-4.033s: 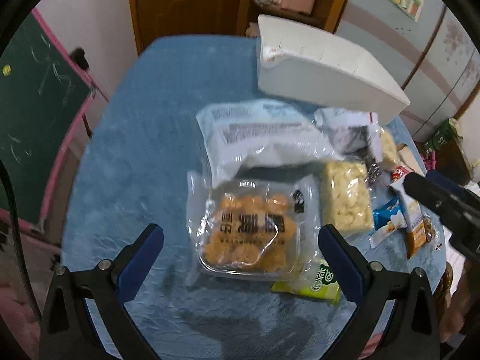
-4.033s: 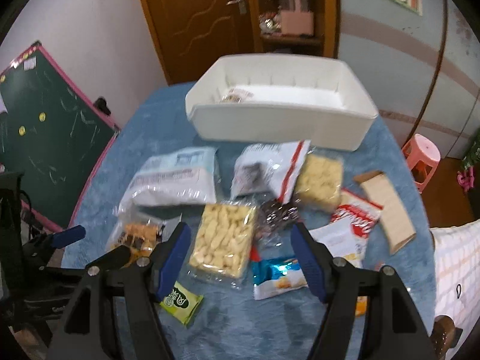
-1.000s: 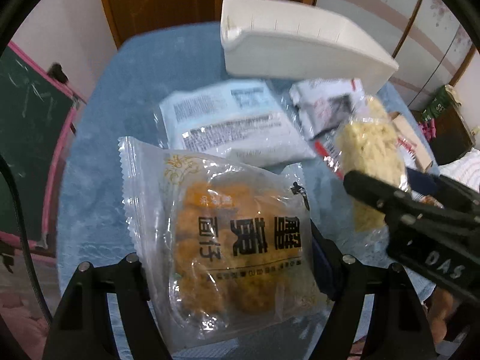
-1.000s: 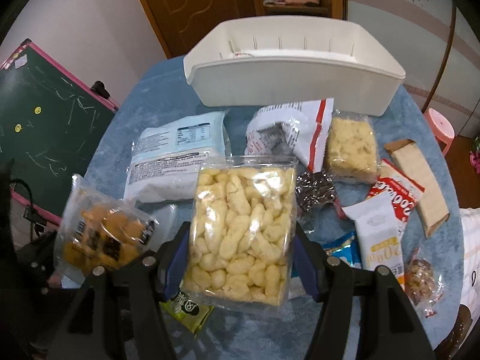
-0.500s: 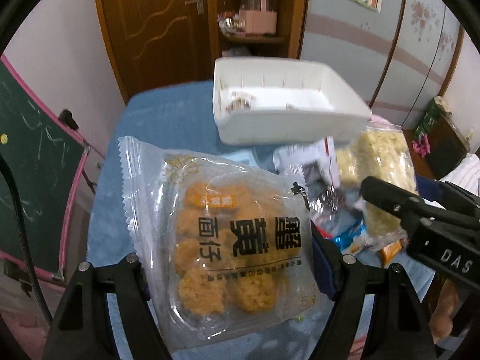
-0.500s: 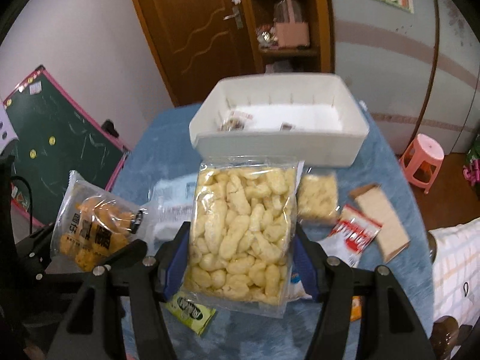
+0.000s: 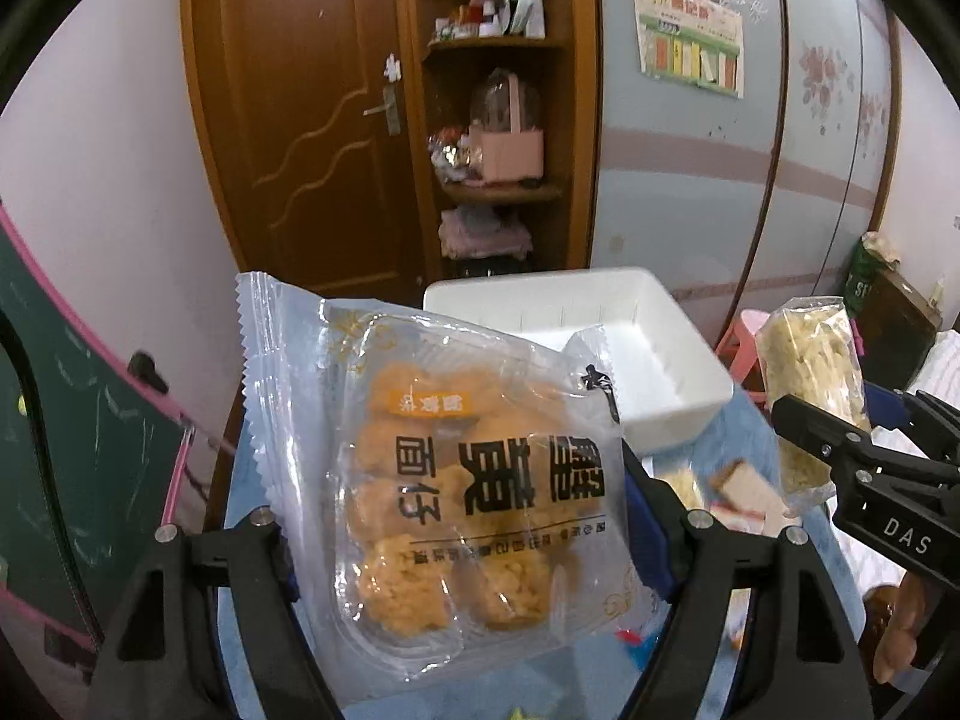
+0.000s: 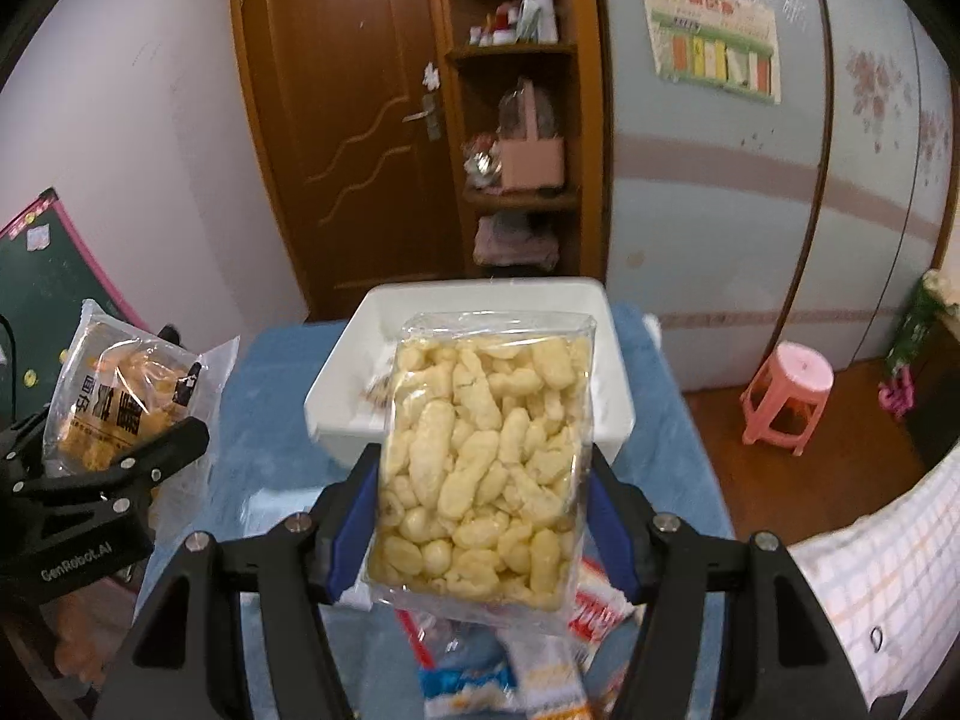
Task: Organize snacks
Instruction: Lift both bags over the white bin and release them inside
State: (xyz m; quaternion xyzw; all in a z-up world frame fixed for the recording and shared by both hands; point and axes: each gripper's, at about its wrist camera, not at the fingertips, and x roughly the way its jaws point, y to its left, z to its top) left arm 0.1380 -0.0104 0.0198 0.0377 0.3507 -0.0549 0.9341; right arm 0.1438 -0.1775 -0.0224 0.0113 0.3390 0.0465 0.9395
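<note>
Left gripper (image 7: 462, 546) of mine clamps a crinkly clear pack (image 7: 456, 480) of orange cakes in a plastic tray, lifted off the table. Right gripper (image 8: 480, 498) pinches a flat rectangular bag (image 8: 486, 468) of pale yellow puffs, upright, before the white rectangular bin (image 8: 342, 384). Both are raised, side by side, pointing at the bin on blue fuzzy cloth (image 8: 264, 420).
</note>
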